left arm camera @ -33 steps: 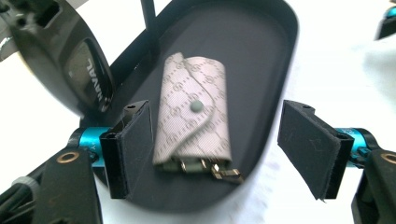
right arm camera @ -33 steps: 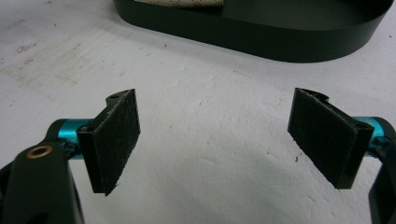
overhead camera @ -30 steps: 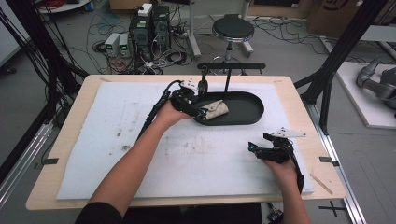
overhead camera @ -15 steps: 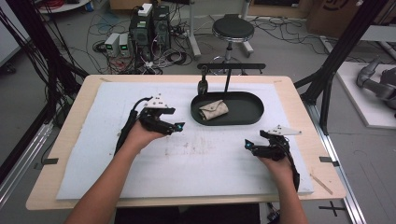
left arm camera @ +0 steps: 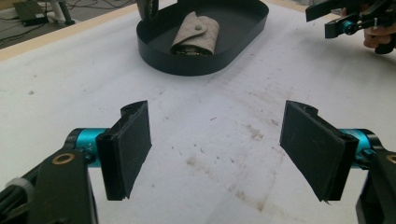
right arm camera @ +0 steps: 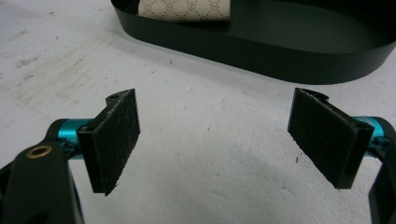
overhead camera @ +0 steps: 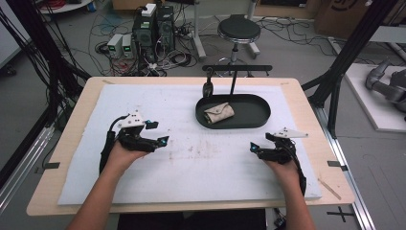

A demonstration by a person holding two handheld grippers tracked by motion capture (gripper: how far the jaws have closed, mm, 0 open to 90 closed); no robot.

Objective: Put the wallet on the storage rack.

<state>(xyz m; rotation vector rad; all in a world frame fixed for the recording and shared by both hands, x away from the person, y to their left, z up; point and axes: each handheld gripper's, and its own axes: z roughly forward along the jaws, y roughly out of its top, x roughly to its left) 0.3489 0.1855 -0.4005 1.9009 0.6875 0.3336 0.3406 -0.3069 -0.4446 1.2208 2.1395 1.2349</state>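
Observation:
A beige snap-button pouch (overhead camera: 219, 113) lies in the left part of a black oval tray (overhead camera: 258, 112) at the back middle of the table. My left gripper (overhead camera: 159, 133) hovers low over the white mat, well to the left of the tray and nearer the person, open and empty. In the left gripper view its jaws (left arm camera: 219, 149) stand wide apart over stained mat, with the pouch (left arm camera: 196, 35) and tray (left arm camera: 196, 70) ahead. My right gripper (overhead camera: 260, 142) rests near the tray's front right, open and empty. In the right gripper view its jaws (right arm camera: 215, 140) face the tray wall (right arm camera: 280, 60).
A white foam mat (overhead camera: 191, 167) covers most of the wooden table. Behind the tray stands a black T-shaped stand (overhead camera: 237, 68) with a dark object (overhead camera: 208, 88) hanging from it. A stool (overhead camera: 238, 29), electronics boxes and cables are on the floor beyond.
My left gripper has drawn back from the pouch in the tray to the left and toward the person, with nothing in it. The pouch stays in the tray. The right gripper has held still.

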